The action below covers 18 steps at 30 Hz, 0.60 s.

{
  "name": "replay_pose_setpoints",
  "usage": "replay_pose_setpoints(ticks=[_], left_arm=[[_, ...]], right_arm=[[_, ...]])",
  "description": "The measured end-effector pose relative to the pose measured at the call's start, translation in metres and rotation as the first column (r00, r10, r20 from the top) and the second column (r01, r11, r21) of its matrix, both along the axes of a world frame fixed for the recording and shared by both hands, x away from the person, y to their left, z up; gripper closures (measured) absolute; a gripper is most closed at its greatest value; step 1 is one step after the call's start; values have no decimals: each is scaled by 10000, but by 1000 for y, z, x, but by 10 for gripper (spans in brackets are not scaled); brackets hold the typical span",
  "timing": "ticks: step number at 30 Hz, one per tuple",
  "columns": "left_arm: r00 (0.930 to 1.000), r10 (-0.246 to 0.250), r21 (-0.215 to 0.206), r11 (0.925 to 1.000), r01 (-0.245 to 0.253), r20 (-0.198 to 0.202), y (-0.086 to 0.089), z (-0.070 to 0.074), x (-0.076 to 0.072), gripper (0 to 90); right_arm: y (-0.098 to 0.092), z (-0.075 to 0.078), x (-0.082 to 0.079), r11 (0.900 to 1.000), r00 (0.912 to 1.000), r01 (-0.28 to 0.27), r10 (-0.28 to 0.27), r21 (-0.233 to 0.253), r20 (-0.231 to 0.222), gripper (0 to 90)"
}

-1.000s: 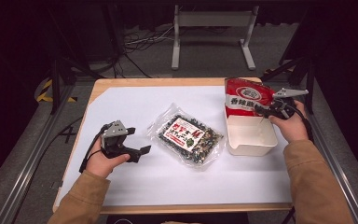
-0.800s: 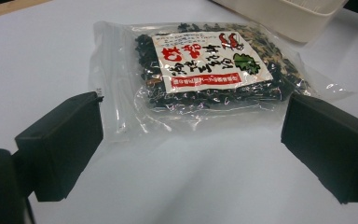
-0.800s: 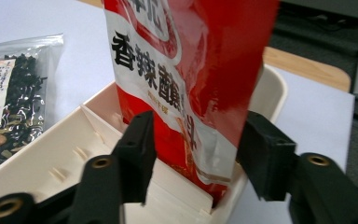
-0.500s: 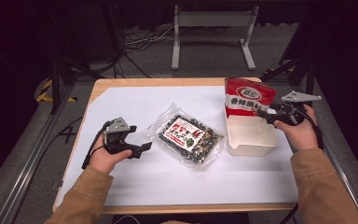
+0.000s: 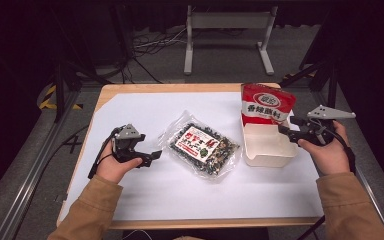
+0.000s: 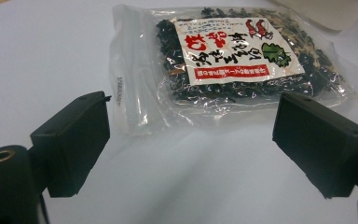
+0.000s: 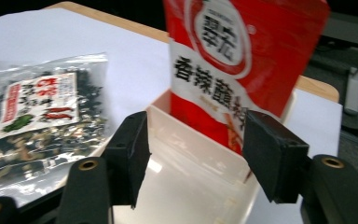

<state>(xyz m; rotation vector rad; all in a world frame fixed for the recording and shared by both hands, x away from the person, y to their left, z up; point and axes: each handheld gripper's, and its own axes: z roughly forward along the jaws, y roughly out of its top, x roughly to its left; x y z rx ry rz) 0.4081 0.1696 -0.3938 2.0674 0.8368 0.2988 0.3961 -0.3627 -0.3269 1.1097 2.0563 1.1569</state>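
Note:
A clear bag of dark dried food with a red and white label lies flat in the middle of the white table. My left gripper rests open just to its left, and in the left gripper view the bag lies beyond the spread jaws of that gripper. A red pouch stands upright at the far end of a white box. My right gripper hovers open at the box's right side, holding nothing. In the right gripper view, that gripper faces the pouch and the box.
A white sheet covers the wooden table, with bare room at the front and far left. The table's right edge lies close under my right hand. The clear bag is left of the box. Dark floor, cables and a metal stand lie beyond.
My right gripper has drawn back to the right, off the box and away from the red pouch. The left gripper has barely shifted.

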Motion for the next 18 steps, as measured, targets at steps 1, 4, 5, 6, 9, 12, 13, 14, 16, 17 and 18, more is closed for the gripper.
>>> replay_pose_setpoints(ticks=[1, 4, 5, 6, 9, 12, 13, 14, 16, 17, 18], left_arm=[[10000, 8, -6, 10000, -8, -37, 0, 0, 0, 125], [9999, 133, 69, 9999, -133, -46, 0, -1, 2, 125], [9999, 137, 196, 9997, -136, -11, 0, -2, 3, 125], [9999, 137, 196, 9997, -136, -11, 0, -2, 3, 125], [9998, 192, 187, 9996, -191, -41, 2, -3, 3, 126], [9997, 215, 153, 9996, -217, 74, 4, -3, 4, 129], [9998, 184, 82, 9998, -184, 36, 4, -4, 4, 131], [10000, 81, 21, 10000, -80, -6, 5, -4, 4, 143], [10000, -32, -202, 9998, 32, -3, 6, -5, 5, 175], [9999, -64, -309, 9995, 62, -82, 6, -6, 5, 187], [9999, -71, -369, 9993, 67, -104, 7, -6, 5, 196]], right_arm=[[2, 2, -5, 9999, 9999, -146, 146, 57, 17, 440], [9, 5, -18, 9981, 9982, -590, 589, 182, 63, 476], [11, 5, -20, 9971, 9973, -729, 727, 201, 80, 477], [11, 5, -20, 9971, 9973, -729, 727, 201, 80, 477], [18, 4, -28, 9916, 9914, -1295, 1294, 36, 205, 478], [25, 4, -36, 9860, 9856, -1668, 1665, 84, 285, 490], [26, 4, -38, 9841, 9838, -1771, 1766, 128, 322, 498], [29, 4, -41, 9811, 9808, -1922, 1913, 211, 391, 502], [35, 4, -43, 9753, 9747, -2194, 2179, 267, 501, 510], [37, 3, -44, 9730, 9725, -2291, 2274, 300, 507, 513], [40, 3, -43, 9710, 9707, -2368, 2351, 328, 503, 518]])
